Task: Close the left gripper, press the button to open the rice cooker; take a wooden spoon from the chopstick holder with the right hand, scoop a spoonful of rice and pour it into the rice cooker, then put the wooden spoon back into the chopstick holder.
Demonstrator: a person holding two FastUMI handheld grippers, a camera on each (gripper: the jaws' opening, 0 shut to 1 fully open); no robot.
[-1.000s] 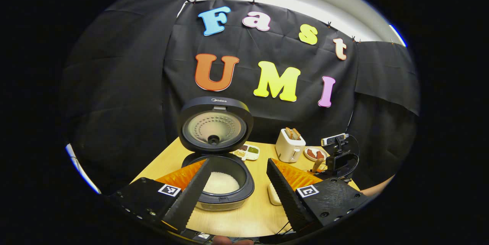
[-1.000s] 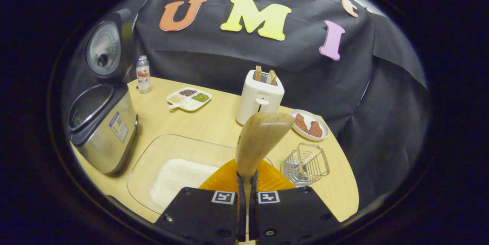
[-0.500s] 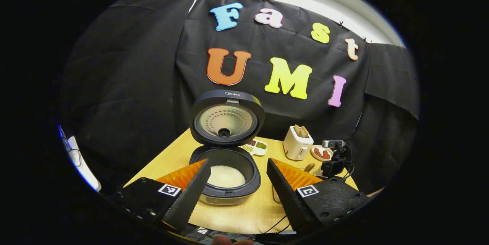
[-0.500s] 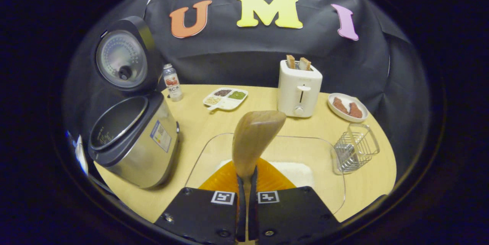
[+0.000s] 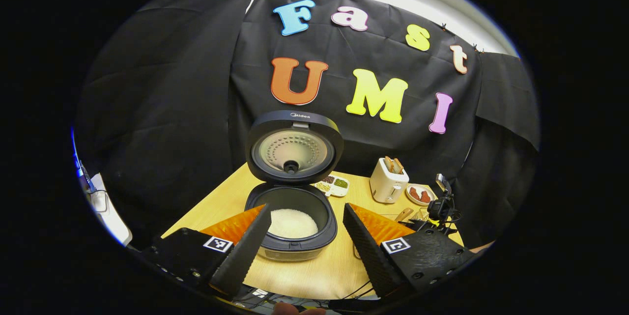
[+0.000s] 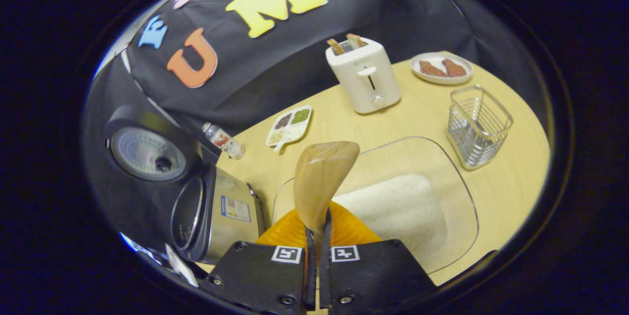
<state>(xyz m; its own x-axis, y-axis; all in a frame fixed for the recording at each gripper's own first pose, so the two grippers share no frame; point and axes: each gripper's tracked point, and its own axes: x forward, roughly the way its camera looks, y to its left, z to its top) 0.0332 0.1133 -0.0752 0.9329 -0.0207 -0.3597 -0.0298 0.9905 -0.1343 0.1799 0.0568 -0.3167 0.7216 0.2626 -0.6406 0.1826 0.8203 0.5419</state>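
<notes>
A light wooden counter (image 6: 427,108) curves along its far and right edges, backed closely by the black cloth wall. In the right gripper view, bare counter lies between the glass dish (image 6: 457,192) of rice (image 6: 398,209) and the toaster (image 6: 363,74), and more along the right edge beyond the chopstick holder (image 6: 477,126). That wire holder stands upright just beside the dish's far right corner, with a plate of food (image 6: 441,68) farther back. A divided snack tray (image 6: 289,126) and a small bottle (image 6: 223,140) sit near the back wall.

The rice cooker (image 6: 216,216) stands at the left, close to the dish's left edge, with its lid (image 6: 147,153) raised upright. In the left gripper view the rice cooker (image 5: 295,221) sits near the counter's front, its open pot holding white rice (image 5: 293,223).

The right tool (image 6: 317,275) is clenched on the handle of the wooden spoon (image 6: 322,182), both fingers pressing it with barely a slit between them. The spoon's bowl points up and forward, above the near left part of the dish; I cannot tell whether it touches the rice.

The left tool (image 5: 307,241) hangs released, its 2 fingers spread wide and holding nothing, framing the cooker from in front of the counter.
</notes>
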